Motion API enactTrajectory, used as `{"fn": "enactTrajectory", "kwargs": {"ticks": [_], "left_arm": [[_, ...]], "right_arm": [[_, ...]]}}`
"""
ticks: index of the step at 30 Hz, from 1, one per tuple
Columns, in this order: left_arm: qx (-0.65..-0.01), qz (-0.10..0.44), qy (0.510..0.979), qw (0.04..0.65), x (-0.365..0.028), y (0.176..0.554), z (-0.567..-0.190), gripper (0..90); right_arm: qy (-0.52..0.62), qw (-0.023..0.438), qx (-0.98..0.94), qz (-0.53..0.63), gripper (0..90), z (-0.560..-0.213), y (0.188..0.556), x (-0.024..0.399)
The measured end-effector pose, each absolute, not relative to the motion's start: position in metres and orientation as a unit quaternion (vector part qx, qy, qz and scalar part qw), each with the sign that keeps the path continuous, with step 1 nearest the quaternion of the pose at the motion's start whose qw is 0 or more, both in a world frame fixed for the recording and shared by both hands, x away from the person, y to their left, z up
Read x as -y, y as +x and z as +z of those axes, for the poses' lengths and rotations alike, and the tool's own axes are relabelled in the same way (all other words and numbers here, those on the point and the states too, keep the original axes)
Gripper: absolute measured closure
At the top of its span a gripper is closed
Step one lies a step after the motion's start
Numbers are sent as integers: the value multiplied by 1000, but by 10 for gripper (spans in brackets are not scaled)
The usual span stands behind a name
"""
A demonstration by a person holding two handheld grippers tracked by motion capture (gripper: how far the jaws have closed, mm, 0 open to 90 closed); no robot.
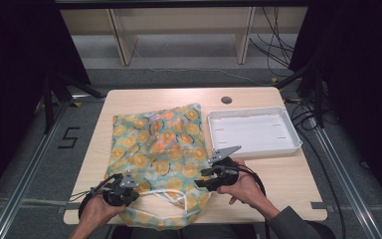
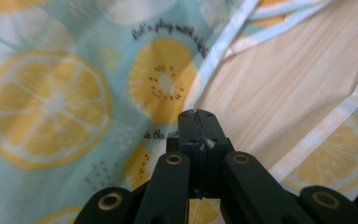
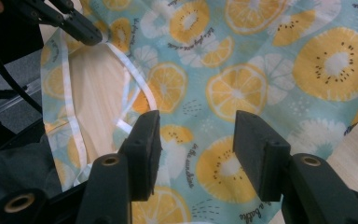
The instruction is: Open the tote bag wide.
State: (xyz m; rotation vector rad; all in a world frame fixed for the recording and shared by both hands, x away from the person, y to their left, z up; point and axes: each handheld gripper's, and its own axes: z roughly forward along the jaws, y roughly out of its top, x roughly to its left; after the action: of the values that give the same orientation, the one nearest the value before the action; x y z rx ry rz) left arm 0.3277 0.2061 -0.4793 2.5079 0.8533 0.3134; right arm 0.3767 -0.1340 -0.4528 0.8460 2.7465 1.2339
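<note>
Table point(image 1: 288, 174): light wood, bearing all items.
Fruit-print bag point(image 1: 159, 149): flat at centre, mouth at 6 o'clock.
White tray point(image 1: 283, 144): 3 o'clock of bag.
Right gripper point(image 1: 210, 172): spread above bag's 4 o'clock edge.
Left gripper point(image 1: 138, 185): pressed together, pinching bag's rim at 7 o'clock.

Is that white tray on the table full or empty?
Empty. In the high view the white tray shows only its bare white floor, with nothing lying in it; the fruit-print bag lies on the table beside it.

bag point(image 1: 154, 149) near edge: hangs past the table point(image 1: 278, 184) rim, cut off below
my left gripper point(image 2: 198, 114) tip: any pinched cloth hidden between pads
</note>
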Motion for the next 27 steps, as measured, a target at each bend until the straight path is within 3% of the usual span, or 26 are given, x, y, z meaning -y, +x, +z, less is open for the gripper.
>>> {"fn": "enactTrajectory", "kwargs": {"ticks": [6, 13, 17, 21, 24, 27], "left_arm": [[-315, 135, 903, 259, -207, 332, -466, 900], [-314, 124, 907, 251, -203, 333, -467, 886], [-311, 118, 915, 227, -198, 327, -477, 679], [-308, 123, 922, 201, -189, 325, -484, 547], [-303, 117, 926, 191, -186, 328, -487, 568], [-295, 121, 929, 189, -186, 333, -489, 686]], "right_arm": [[268, 5, -878, 397, 520, -450, 375, 133], [251, -5, -881, 402, 520, -447, 369, 126], [249, -2, -882, 401, 519, -449, 371, 127], [254, -7, -882, 398, 520, -449, 372, 128], [255, -6, -882, 398, 519, -451, 371, 128], [253, -8, -881, 399, 520, -451, 372, 127]]}}
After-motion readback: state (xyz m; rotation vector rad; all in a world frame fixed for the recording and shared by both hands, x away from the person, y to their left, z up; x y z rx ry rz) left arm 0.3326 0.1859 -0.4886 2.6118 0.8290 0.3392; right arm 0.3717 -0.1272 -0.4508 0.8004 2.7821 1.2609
